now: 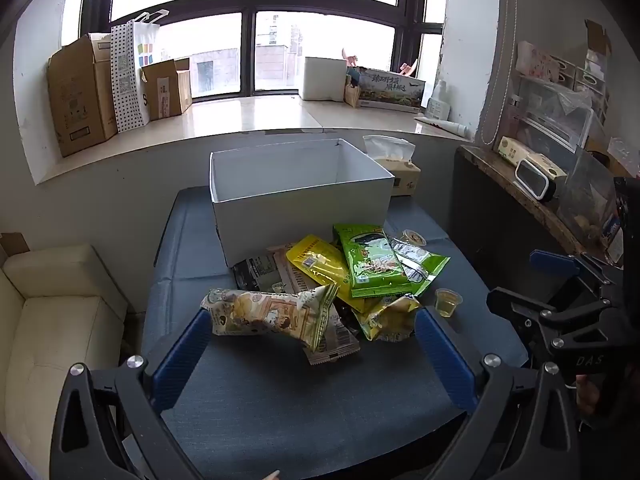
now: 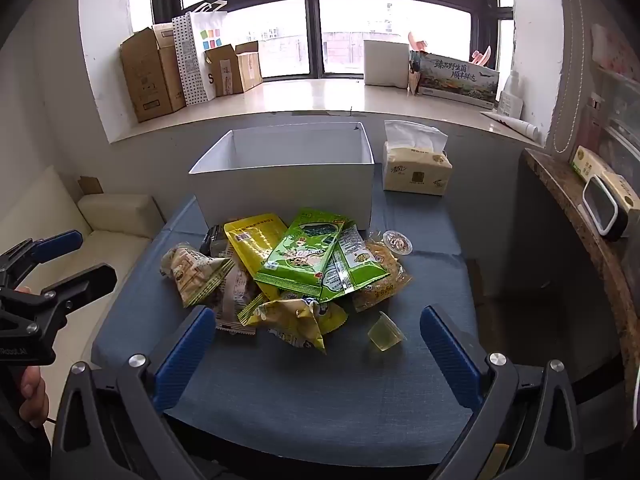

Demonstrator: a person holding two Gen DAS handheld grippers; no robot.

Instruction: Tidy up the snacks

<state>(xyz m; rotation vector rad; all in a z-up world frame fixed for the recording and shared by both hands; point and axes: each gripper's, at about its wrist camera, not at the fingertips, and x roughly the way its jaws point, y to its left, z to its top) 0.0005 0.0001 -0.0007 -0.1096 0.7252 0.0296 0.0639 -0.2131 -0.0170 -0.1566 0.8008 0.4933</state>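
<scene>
A pile of snack packets lies on the blue-covered table (image 1: 280, 392) in front of an open white box (image 1: 300, 184). On top are a green packet (image 1: 370, 260), a yellow packet (image 1: 320, 264) and a beige printed packet (image 1: 272, 314). A small jelly cup (image 1: 448, 302) stands to the right of the pile. My left gripper (image 1: 314, 344) is open, its fingers at either side of the pile's near edge, holding nothing. In the right wrist view my right gripper (image 2: 318, 344) is open over the near end of the pile (image 2: 296, 268), with the jelly cup (image 2: 385, 334) between its fingers. The white box (image 2: 284, 180) looks empty.
A tissue pack (image 2: 416, 170) sits right of the box. A second small cup (image 2: 397, 242) lies at the pile's far right. A cream sofa (image 1: 52, 320) is to the left, a wooden shelf (image 2: 584, 208) with a clock to the right. Cardboard boxes (image 1: 80, 92) line the window sill.
</scene>
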